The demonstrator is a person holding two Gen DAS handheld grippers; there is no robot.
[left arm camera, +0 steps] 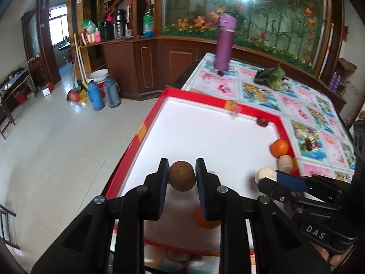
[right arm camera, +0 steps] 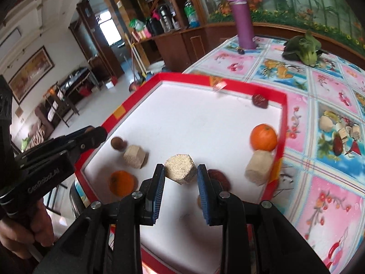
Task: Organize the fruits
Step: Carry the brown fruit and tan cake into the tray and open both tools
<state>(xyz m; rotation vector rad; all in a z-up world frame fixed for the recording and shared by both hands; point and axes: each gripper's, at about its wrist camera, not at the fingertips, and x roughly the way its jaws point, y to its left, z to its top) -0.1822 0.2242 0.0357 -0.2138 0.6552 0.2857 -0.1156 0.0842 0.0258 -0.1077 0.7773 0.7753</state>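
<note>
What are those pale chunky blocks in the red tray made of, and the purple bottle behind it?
The pale hexagonal blocks look like pressed grainy material, perhaps compressed sawdust or a puffed-grain cake: matte, speckled, crumbly-looking faces. I cannot tell which.

The tall purple bottle looks like smooth painted metal or plastic with a satin sheen and a pale band below the cap; which one is unclear.

Two oranges (right arm camera: 263,137) (right arm camera: 121,182), three beige blocks (right arm camera: 180,169) (right arm camera: 134,156) (right arm camera: 259,167), two dates (right arm camera: 259,101) (right arm camera: 219,177), one brown ball (right arm camera: 116,143), one bottle (right arm camera: 243,19).
</note>
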